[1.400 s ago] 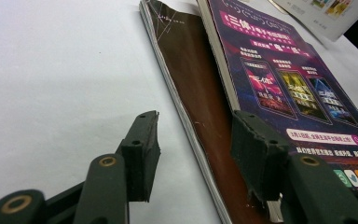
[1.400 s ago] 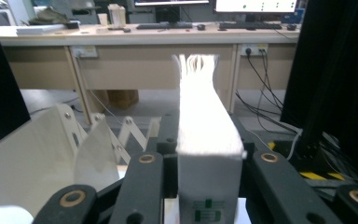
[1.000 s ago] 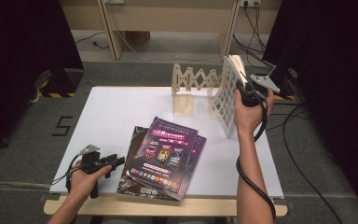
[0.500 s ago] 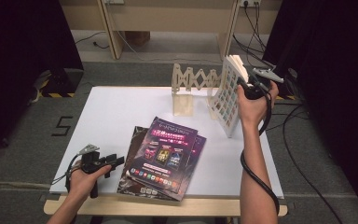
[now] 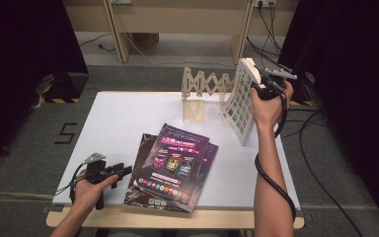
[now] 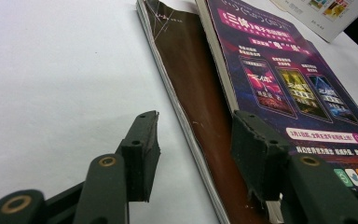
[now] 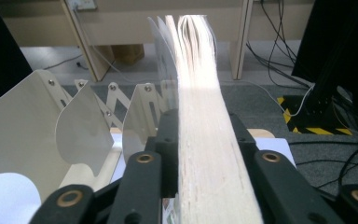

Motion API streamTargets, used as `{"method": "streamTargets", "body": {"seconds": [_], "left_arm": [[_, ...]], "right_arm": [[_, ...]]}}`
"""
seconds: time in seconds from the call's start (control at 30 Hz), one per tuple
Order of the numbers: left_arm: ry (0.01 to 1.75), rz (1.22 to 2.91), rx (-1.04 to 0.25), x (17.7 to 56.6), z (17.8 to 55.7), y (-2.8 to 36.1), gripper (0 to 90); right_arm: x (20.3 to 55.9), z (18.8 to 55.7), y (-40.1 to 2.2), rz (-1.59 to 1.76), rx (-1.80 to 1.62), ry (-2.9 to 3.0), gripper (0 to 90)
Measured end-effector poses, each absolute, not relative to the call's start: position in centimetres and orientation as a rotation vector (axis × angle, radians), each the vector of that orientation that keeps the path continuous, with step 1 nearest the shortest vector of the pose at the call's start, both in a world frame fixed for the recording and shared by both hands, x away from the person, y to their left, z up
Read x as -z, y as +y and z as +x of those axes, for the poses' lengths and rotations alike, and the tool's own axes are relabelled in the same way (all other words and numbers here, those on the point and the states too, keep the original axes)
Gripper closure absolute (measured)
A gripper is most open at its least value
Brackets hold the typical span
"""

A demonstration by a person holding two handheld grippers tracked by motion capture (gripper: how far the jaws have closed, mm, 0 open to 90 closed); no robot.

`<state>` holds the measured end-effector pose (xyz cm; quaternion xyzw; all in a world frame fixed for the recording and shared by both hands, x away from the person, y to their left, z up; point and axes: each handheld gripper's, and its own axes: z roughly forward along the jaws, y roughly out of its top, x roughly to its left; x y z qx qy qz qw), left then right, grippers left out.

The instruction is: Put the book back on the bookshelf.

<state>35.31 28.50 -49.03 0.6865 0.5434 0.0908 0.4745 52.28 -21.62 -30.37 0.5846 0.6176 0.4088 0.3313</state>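
Magazine (image 5: 240, 101) stands upright near the desk's (image 5: 128, 118) far right corner, beside the folding rack (image 5: 202, 89), the right hand-held gripper (image 5: 262, 85) clamped on its top edge, jaws just closing. Left hand-held gripper (image 5: 121, 171) rests apart by the stacked magazines (image 5: 175, 163). Risk: floppy pages could splay and snag a divider.

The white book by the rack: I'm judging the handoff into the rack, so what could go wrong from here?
The right gripper, whose jaws have just been closing, clamps only the white book at its top edge, so it may swing or slip. Its loose pages fan out and could catch a divider of the accordion rack. Its lower corner might knock the rack aside.
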Motion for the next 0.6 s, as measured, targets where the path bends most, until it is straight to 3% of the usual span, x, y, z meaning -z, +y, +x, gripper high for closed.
{"method": "streamTargets", "body": {"seconds": [0.6], "left_arm": [[1.339,1.666,-0.225,49.0,35.4,28.9,50.7]], "right_arm": [[29.7,53.1,-19.2,1.491,-1.082,1.534,74.4]]}}
